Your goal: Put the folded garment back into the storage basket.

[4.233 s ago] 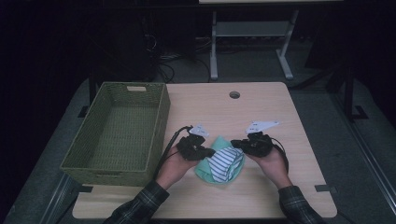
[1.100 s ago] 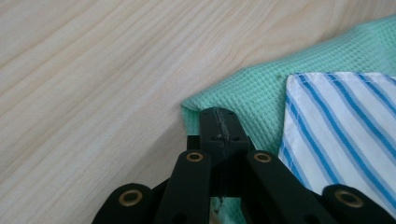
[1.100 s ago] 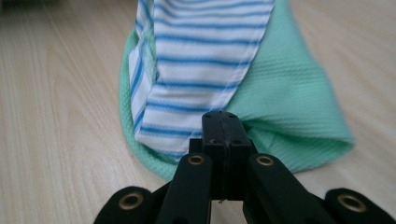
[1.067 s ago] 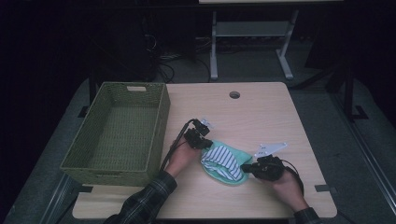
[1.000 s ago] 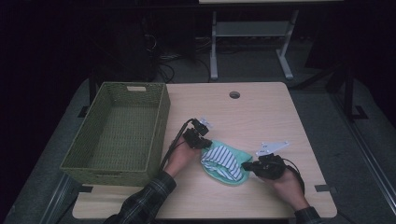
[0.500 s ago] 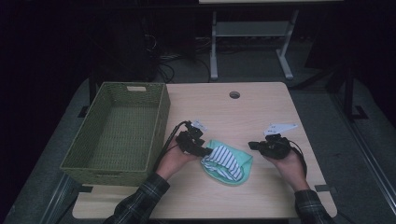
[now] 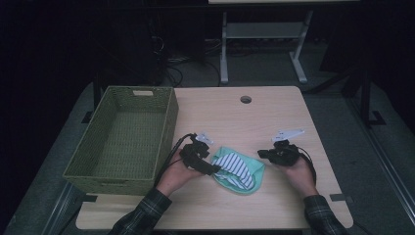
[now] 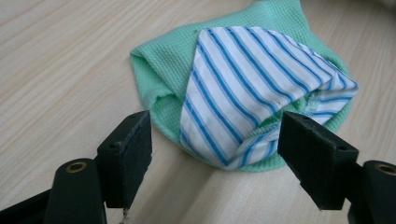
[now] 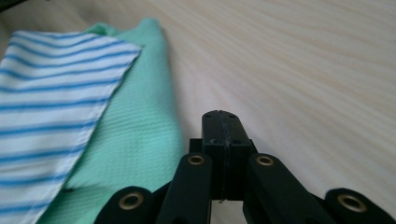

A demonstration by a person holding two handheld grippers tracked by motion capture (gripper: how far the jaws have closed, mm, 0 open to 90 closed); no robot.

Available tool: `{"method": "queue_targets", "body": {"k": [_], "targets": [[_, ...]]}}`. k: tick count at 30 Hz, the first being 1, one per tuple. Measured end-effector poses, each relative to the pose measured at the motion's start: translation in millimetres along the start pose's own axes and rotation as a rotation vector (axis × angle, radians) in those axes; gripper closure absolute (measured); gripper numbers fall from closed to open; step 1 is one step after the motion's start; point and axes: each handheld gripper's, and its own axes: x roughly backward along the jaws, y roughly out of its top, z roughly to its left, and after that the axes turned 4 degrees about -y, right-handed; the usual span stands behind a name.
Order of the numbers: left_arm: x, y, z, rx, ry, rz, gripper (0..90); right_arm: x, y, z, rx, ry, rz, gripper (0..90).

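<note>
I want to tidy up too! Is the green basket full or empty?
Empty. The high view looks straight into the green basket and shows only its bare woven floor. The folded cloths lie outside it, on the table.

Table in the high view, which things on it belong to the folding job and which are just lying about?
In the job:
- green waffle-weave cloth with blue-striped white lining, folded
- left gripper, jaws just opened, not pressing on the cloth
- right gripper, shut, off the cloth

Lying about:
- olive woven wicker basket, empty
- round cable hole in the table
</note>
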Motion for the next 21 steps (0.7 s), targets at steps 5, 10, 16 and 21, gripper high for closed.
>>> {"method": "queue_targets", "body": {"k": [5,10,16,21], "targets": [[1.2,0.1,-5.0,-0.025,0.001,0.009,23.6,3.6,-6.6,12.9,0.011,0.027,0.021,89.9],[-0.8,-1.0,-8.2,-0.041,-0.004,0.022,22.4,6.7,-10.3,22.6,0.033,0.05,0.029,89.9],[-4.3,1.3,-14.7,-0.076,-0.014,0.038,22.0,10.4,-16.6,36.5,0.041,0.092,0.032,89.9],[-7.0,3.5,-19.6,-0.099,-0.025,0.045,20.8,14.7,-21.8,47.9,0.058,0.103,0.036,89.8]]}}
